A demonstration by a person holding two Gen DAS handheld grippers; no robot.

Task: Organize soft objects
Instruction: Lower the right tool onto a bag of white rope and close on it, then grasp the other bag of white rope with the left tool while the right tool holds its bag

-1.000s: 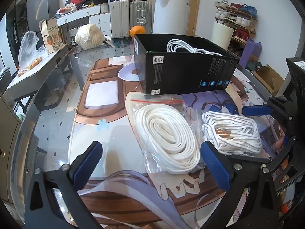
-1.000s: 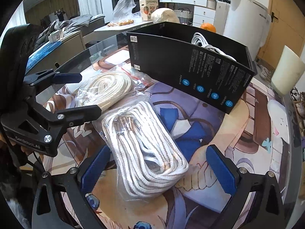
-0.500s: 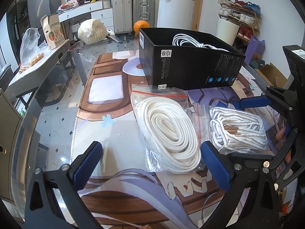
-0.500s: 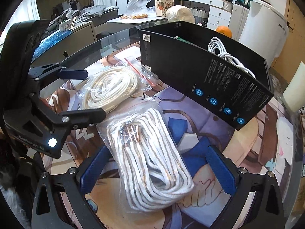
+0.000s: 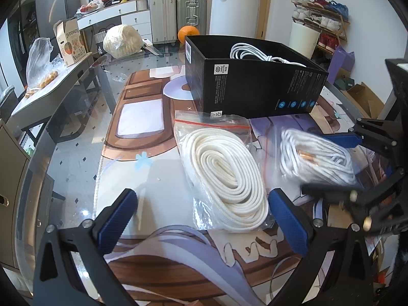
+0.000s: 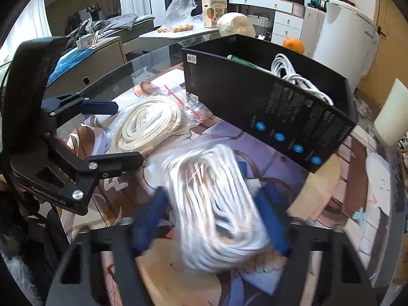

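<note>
One white cable (image 5: pixel 257 53) already lies inside the black box (image 5: pixel 255 89), which stands at about 12 o'clock on the desk (image 5: pixel 76 158). Two bagged items are left outside it, by my reading: the flat coil of white rope (image 5: pixel 224 176) in its clear zip bag, just in front of the box, and a bag of thinner white cord (image 6: pixel 219 204) beside it at about 3 o'clock in the left wrist view.

The right hand-held gripper (image 6: pixel 211 219) is low over the desk, its blue pads on either side of the cord bag and closing on it; motion blur hides whether they press it firmly yet, so I cannot tell if the grip is complete. The left hand-held gripper (image 5: pixel 201 219) hangs just short of the rope coil with its fingers spread wide and nothing between them, pointing toward the box, with the coil's near end lying between its pads.
</note>
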